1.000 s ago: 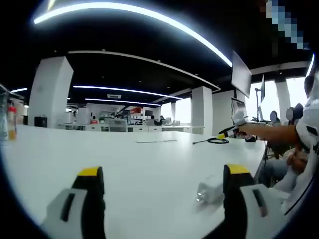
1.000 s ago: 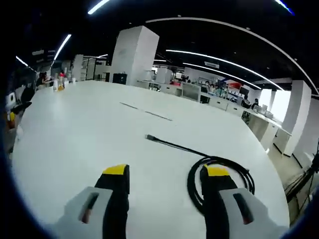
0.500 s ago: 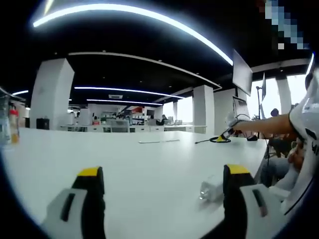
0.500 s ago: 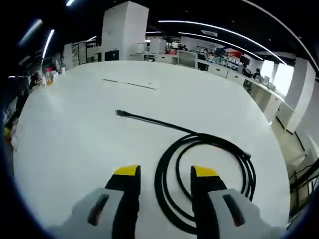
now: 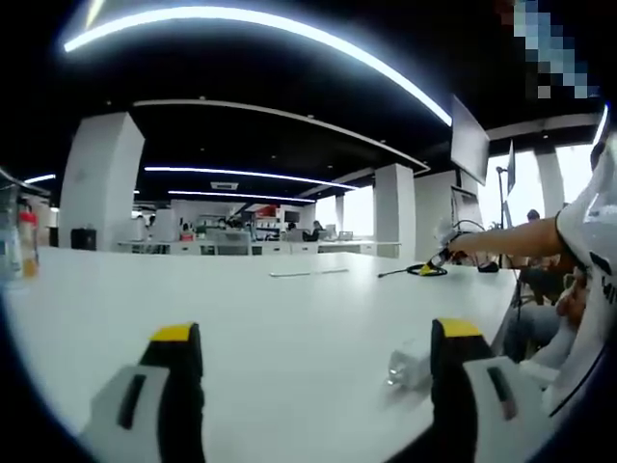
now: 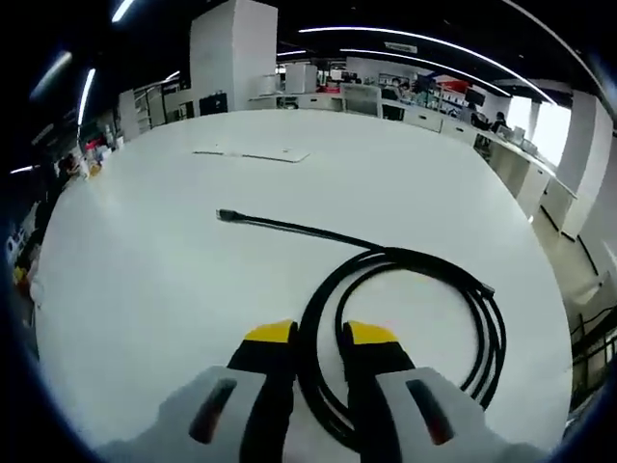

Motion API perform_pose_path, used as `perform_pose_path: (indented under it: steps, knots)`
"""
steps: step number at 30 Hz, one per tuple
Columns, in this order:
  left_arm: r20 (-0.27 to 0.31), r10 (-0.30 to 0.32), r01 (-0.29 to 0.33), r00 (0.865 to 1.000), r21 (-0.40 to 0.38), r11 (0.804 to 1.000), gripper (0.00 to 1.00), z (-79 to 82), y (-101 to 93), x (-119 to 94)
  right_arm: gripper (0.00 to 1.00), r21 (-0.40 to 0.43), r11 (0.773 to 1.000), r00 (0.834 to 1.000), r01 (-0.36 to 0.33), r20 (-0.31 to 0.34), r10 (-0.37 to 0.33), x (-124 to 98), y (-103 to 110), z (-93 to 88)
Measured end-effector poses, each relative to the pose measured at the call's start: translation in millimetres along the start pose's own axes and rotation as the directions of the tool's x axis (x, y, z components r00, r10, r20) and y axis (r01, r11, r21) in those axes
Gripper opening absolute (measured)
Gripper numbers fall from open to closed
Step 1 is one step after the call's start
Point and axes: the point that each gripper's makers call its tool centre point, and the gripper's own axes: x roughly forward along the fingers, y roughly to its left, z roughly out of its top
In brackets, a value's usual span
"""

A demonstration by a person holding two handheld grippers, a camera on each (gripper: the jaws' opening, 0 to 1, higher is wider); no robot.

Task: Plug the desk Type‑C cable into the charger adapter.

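Here, on a wide white worktop (image 6: 145,280), the right gripper (image 6: 317,334) has its yellow-tipped jaws nearly closed around a strand of the coiled black Type-C cable (image 6: 415,289), whose plug end (image 6: 228,215) trails away. The left gripper (image 5: 313,333) hovers wide open and empty, the white charger adapter (image 5: 409,363) lying just beside its right jaw.

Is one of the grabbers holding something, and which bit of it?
The right gripper has its jaws closed around the black cable, pinching the near side of its coil. The left gripper is open, holding nothing.
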Motion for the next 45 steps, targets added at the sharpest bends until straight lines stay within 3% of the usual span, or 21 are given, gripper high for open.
perform_pose_path:
  steps: [7, 11, 30, 37, 39, 40, 43, 44, 45]
  knots:
    - [-0.01, -0.002, 0.002, 1.0, -0.012, 1.0, 0.98, -3.1, -0.3, -0.3, 0.08, 0.018, 1.0, 1.0, -0.009, -0.001, 0.009, -0.6, 2.8, -1.5]
    - [-0.004, 0.001, -0.001, 1.0, -0.002, 1.0, 0.97, -0.5, 0.3, -1.7, 0.08, 0.018, 1.0, 1.0, -0.013, -0.004, 0.013, 1.9, -5.0, 0.8]
    - [0.0, 0.007, -0.007, 1.0, -0.003, 1.0, 0.96, 2.1, 1.1, -2.1, 0.07, -0.022, 0.999, 0.999, -0.045, -0.001, 0.045, -15.1, 3.5, -11.6]
    - [-0.002, 0.009, -0.009, 1.0, -0.001, 1.0, 0.96, 2.4, 1.7, -1.8, 0.07, -0.036, 0.996, 0.997, -0.079, 0.009, 0.079, -24.4, 23.6, -19.9]
    - [-0.003, 0.007, -0.007, 1.0, -0.003, 1.0, 0.96, 2.1, 1.6, -1.4, 0.04, -0.039, 0.994, 0.994, -0.102, 0.026, 0.103, -31.9, 39.4, -24.7]
    - [-0.003, 0.008, -0.008, 1.0, -0.003, 1.0, 0.96, 2.0, 2.0, -1.3, 0.04, -0.042, 0.991, 0.99, -0.124, 0.064, 0.127, -35.1, 45.4, -19.2]
    - [-0.002, 0.009, -0.009, 1.0, -0.003, 1.0, 0.96, 2.0, 2.7, -1.2, 0.04, -0.066, 0.986, 0.987, -0.152, 0.04, 0.155, -45.5, 70.5, -33.4]
    - [-0.003, 0.008, -0.008, 1.0, -0.004, 1.0, 0.95, 1.6, 2.7, -1.0, 0.04, -0.071, 0.986, 0.987, -0.153, 0.042, 0.157, -42.2, 61.4, -32.5]
    - [-0.005, 0.009, -0.009, 1.0, -0.006, 1.0, 0.95, 1.1, 2.9, -0.8, 0.04, -0.073, 0.985, 0.986, -0.158, 0.049, 0.161, -45.9, 66.0, -35.2]
